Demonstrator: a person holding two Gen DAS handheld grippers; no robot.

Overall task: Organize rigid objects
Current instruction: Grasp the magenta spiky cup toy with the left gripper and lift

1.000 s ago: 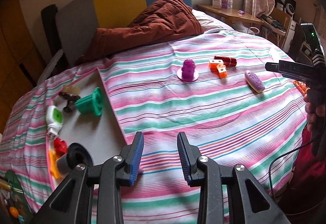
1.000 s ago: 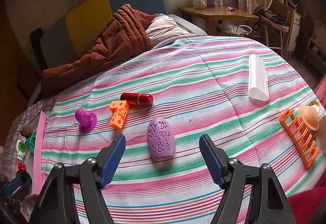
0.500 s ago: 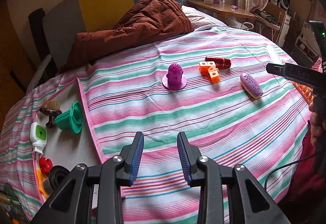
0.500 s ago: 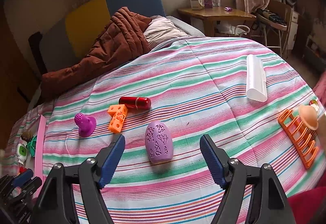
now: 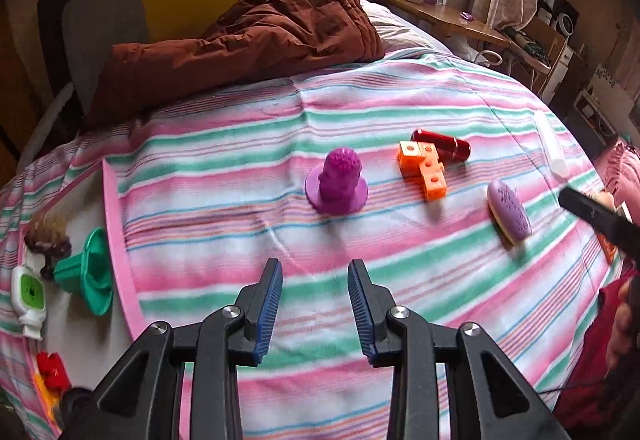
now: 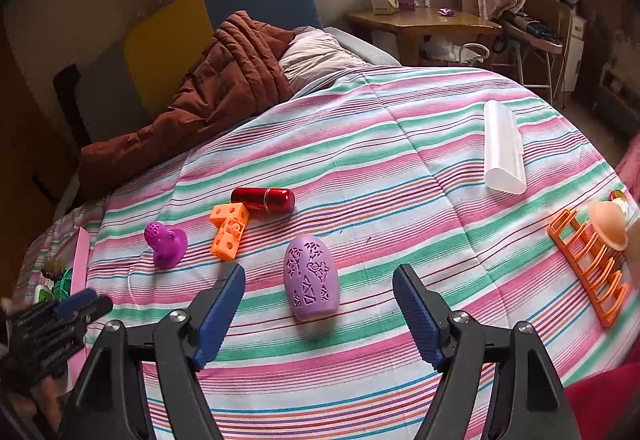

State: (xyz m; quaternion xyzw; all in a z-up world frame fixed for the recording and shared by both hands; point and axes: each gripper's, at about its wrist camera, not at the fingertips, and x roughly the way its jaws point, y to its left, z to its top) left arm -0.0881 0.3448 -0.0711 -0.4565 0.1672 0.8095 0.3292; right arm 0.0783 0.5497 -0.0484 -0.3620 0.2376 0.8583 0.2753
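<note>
2 purple toys (image 6: pixel 166 246), 1 orange block (image 6: pixel 228 230)

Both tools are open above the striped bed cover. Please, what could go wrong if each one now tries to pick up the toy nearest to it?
1. The lilac oval piece is smooth and rounded; the open right tool might squeeze it out sideways.
2. The bed cover is soft, so the left tool could pinch fabric when it reaches the purple knobbed toy.
3. The orange blocks touch the red cylinder; lifting one may roll the other.
</note>
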